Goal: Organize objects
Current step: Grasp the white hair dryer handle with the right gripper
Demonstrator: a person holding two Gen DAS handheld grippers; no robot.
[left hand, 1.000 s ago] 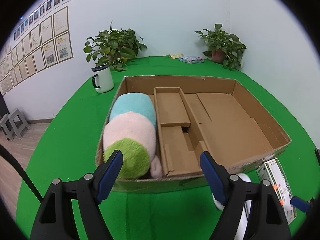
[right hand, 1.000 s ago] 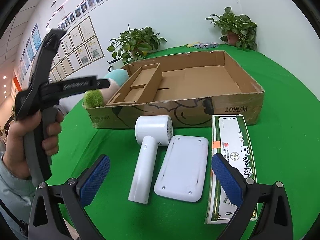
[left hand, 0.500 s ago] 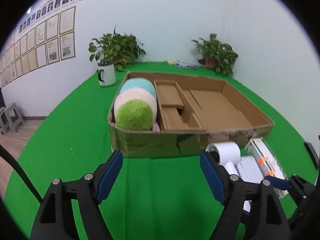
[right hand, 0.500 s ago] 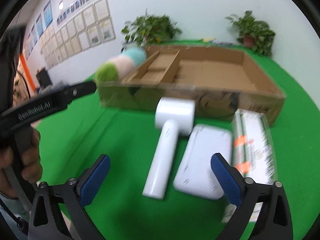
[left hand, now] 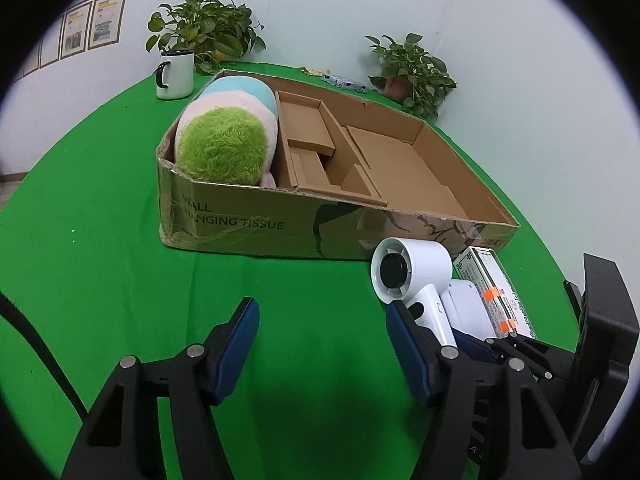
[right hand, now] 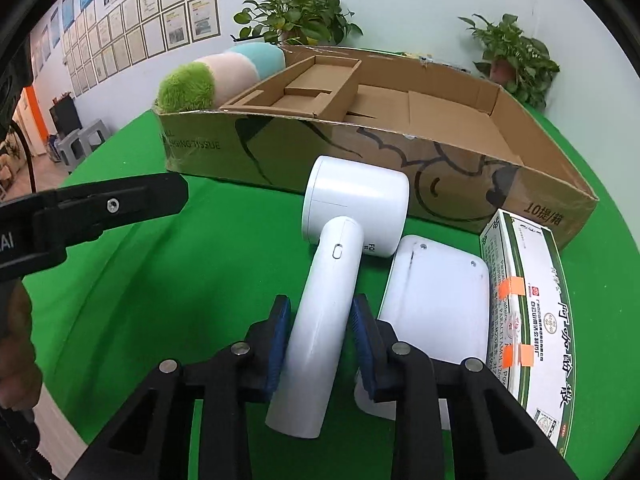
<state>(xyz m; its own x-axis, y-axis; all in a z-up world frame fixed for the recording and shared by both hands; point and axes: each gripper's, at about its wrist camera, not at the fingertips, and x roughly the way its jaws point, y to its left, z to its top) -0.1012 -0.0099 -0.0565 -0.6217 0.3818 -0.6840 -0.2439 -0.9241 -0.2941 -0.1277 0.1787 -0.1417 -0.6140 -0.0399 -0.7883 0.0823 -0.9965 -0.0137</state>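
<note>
A second ago our right gripper (right hand: 320, 336) stands wide above the white hair dryer (right hand: 340, 264); now its jaws are closing around the dryer's handle. Our left gripper (left hand: 320, 344) is lower, out in front of the cardboard box (left hand: 248, 220), its jaws closing on nothing

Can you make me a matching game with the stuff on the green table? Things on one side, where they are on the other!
Things:
1. white handheld dryer
2. striped plush pillow with a green end
3. white mug with a black handle
4. green-and-white printed carton

Places:
A. inside the cardboard box, left side
B. between the pads of the closing right gripper
C. beside a leafy plant
D. right of the flat white device

Pairs: 1-B, 2-A, 3-C, 4-D
</note>
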